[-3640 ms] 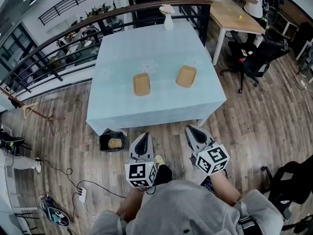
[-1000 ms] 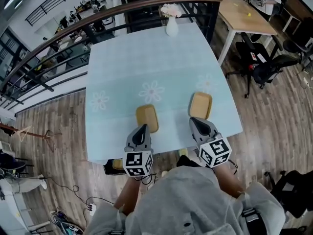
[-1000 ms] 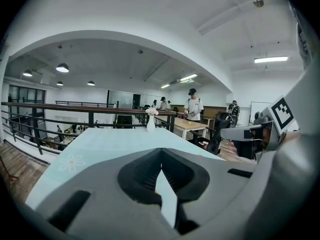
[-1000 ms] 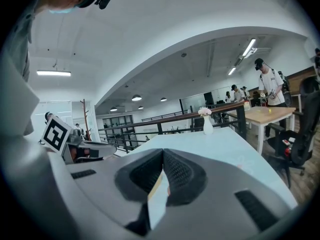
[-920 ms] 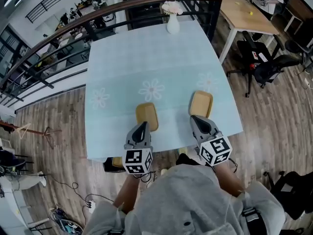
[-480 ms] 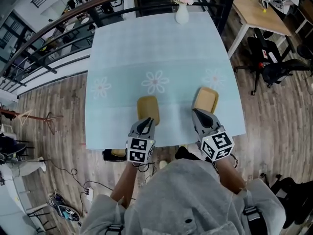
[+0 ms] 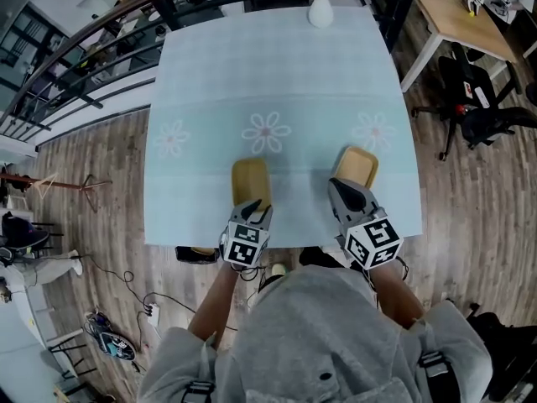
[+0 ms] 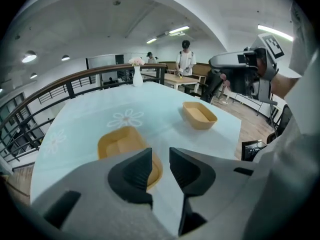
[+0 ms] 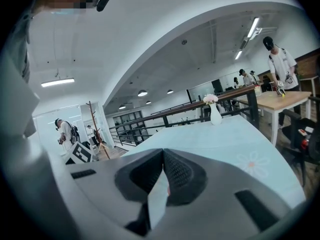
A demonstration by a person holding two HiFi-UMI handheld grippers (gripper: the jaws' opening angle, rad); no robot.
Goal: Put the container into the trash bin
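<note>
The bin [image 7: 183, 254] stands on the floor at the left, under the near edge of the table [image 7: 277, 65], with only its dark rim showing past the cloth. Something tan seems to lie in it.

The left container [image 7: 251, 179] sits on the table near that edge, upright and empty. The left gripper [image 8: 160, 165] points down at it. Its jaws are opening, with nothing between them yet, and the container's near short wall lies just beyond their tips.

The container looks like a thin moulded tray, probably light and fairly stiff, though its walls may flex under a hard squeeze. The best hold is likely the near short wall, with one jaw inside and one outside, well down from the lip. A light tray may skid on the cloth if it is nudged before the jaws close.

The right container [image 7: 357, 164] is of the same kind and sits well apart from the first, nearer the table's right side. The right gripper [image 9: 163, 158] hangs just short of it with its jaws pressed together and nothing between them.
</note>
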